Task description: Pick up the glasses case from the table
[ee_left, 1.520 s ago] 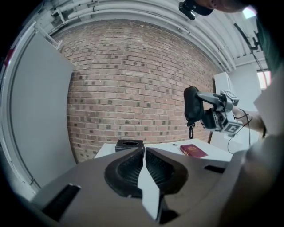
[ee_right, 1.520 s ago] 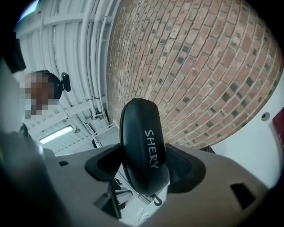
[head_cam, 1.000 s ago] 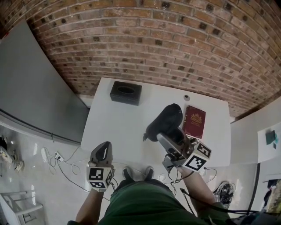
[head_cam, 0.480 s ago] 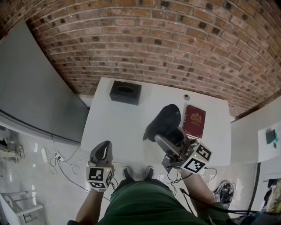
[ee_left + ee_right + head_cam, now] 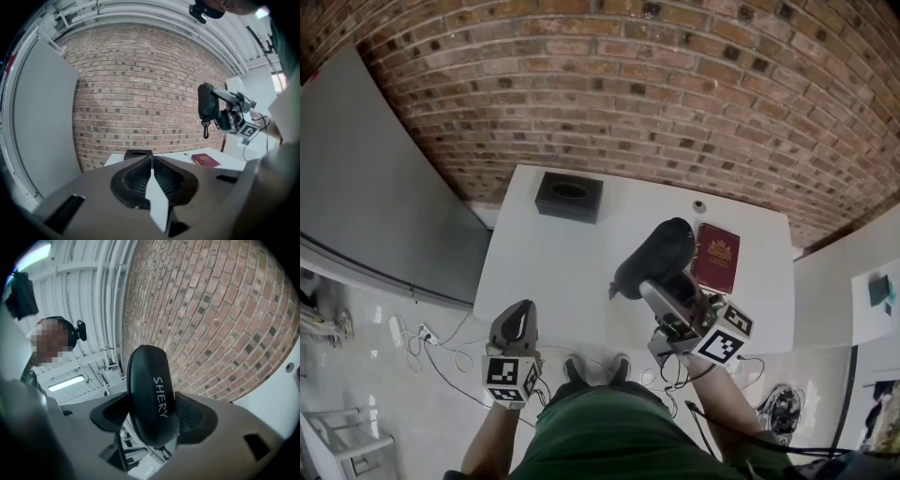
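The black glasses case (image 5: 654, 255) is off the white table (image 5: 567, 272), held in the air with my right gripper (image 5: 672, 283) shut on it. In the right gripper view the case (image 5: 149, 392) stands on end between the two pads, white lettering facing me. The left gripper view shows the case (image 5: 205, 100) raised high at the right, a small clip (image 5: 205, 131) dangling under it. My left gripper (image 5: 519, 317) hangs at the table's near edge, its jaws shut with nothing between them (image 5: 151, 169).
A dark red book (image 5: 715, 258) lies at the table's right side, under and beside the raised case. A black box (image 5: 569, 197) with a round opening sits at the far left, a small round object (image 5: 698, 207) near the far edge. A brick wall stands behind; cables (image 5: 427, 339) lie on the floor.
The right gripper and the held case shifted only slightly, ending a little farther up and right in the head view. The left gripper has not moved.
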A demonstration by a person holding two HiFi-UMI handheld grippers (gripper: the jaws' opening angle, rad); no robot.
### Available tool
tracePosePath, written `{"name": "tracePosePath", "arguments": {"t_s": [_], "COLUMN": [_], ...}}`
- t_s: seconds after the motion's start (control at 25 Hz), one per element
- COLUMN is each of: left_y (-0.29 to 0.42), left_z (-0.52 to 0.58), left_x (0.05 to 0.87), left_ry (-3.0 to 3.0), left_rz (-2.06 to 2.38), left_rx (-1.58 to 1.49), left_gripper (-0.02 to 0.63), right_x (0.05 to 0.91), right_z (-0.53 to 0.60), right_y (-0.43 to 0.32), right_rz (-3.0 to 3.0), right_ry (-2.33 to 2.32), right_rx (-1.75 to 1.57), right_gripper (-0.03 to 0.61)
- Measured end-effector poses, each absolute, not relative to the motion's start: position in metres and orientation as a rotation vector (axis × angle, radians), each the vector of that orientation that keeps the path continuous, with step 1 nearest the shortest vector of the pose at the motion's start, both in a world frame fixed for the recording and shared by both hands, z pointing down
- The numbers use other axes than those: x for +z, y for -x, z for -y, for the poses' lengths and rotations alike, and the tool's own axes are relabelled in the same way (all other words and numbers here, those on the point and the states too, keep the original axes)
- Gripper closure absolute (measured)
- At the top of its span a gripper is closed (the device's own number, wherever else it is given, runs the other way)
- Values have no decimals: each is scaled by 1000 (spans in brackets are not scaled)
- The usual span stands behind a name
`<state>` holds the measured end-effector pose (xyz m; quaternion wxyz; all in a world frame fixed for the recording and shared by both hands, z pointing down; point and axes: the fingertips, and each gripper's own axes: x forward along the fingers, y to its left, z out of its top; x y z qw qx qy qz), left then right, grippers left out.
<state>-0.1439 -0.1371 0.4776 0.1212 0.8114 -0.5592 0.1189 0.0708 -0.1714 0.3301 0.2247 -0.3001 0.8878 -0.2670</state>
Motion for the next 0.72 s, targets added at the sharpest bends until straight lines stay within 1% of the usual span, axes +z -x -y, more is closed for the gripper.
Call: {"name": "tracePosePath", "arguments": {"t_s": [0.72], "left_y": [143], "left_z": [126], "left_x": [478], "left_ry": [-2373], "left_rz": [1622], "left_rx": [365], "left_gripper": [595], "right_x": [330], "right_z": [159], "right_y": [-71], "right_rz": [-2470], "right_ry": [832], "right_rx": [-730], "right_gripper": [278]}}
